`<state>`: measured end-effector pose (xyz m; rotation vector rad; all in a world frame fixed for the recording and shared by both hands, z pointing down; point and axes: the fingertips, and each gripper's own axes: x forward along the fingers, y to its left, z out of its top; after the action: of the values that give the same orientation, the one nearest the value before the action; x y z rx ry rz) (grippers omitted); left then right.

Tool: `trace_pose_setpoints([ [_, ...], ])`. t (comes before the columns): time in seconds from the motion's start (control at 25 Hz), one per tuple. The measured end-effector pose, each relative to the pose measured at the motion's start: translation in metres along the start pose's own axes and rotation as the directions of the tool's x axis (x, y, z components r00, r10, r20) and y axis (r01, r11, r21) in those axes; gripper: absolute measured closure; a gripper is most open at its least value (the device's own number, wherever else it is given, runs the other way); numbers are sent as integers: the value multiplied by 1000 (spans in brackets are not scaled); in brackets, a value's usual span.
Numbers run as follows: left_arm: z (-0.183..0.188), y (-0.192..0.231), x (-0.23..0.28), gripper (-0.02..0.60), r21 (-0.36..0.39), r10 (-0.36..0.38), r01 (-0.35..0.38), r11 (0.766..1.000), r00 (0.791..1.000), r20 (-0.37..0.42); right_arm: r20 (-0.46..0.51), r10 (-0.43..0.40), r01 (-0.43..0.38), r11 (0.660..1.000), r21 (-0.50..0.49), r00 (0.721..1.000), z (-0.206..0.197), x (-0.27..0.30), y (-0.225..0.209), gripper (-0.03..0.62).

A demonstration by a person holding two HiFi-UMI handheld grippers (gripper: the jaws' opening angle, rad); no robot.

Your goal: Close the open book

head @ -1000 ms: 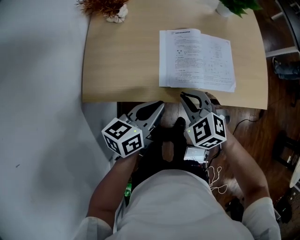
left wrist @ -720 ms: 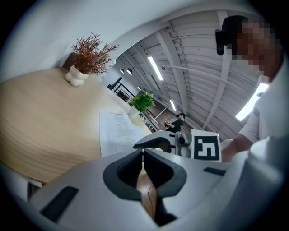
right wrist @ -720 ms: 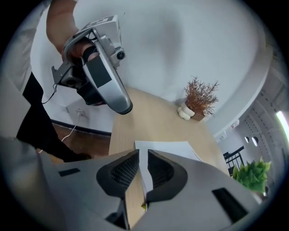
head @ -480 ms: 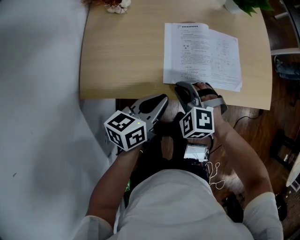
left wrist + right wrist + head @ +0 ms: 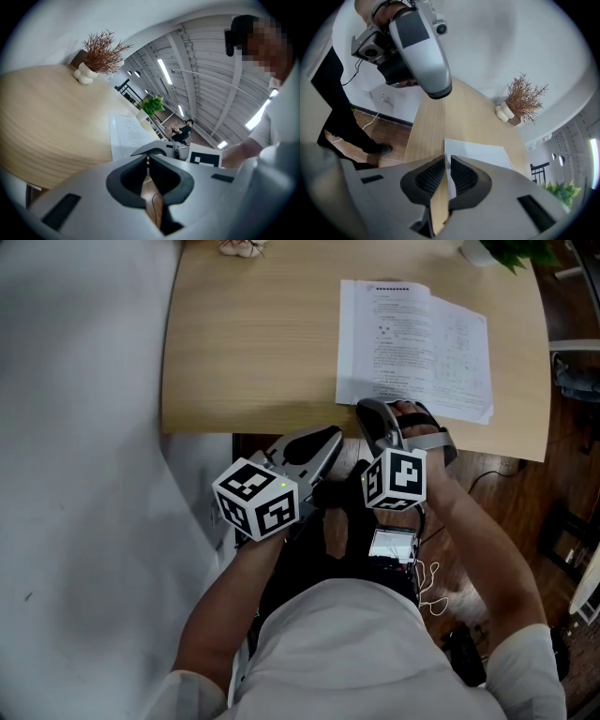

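Head view: white printed paper book (image 5: 412, 348) lies fully open. Your right gripper (image 5: 368, 410), jaws together, probably empty, sits at its near edge; left gripper (image 5: 330, 437) together, idle.

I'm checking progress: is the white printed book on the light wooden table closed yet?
No, the white printed book lies open on the light wooden table, both pages facing up.

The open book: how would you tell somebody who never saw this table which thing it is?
Find the light wooden table in the head view and look at its right half. There lies the open book, flat, its white printed pages spread either side of a fold. Its neighbours at the far edge, the green plant and the little white vase of dry twigs, stand upright.
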<state>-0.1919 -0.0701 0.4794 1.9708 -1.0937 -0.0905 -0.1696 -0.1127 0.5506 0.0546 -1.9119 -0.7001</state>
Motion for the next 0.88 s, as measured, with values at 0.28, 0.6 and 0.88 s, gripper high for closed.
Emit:
trace_pose_setpoints([
  [0.28, -3, -1, 1, 583, -3, -10, 10, 1000, 1000, -7, 7, -20, 19, 1000, 15, 1000, 3, 1, -2, 582],
  [0.6, -4, -5, 4, 583, -7, -23, 23, 1000, 1000, -17, 28, -4, 3, 998, 56, 1000, 3, -5, -3, 588],
  [0.88, -3, -6, 5, 583, -11, -25, 25, 1000, 1000, -18, 43, 14, -17, 998, 68, 999, 4, -8, -5, 588],
])
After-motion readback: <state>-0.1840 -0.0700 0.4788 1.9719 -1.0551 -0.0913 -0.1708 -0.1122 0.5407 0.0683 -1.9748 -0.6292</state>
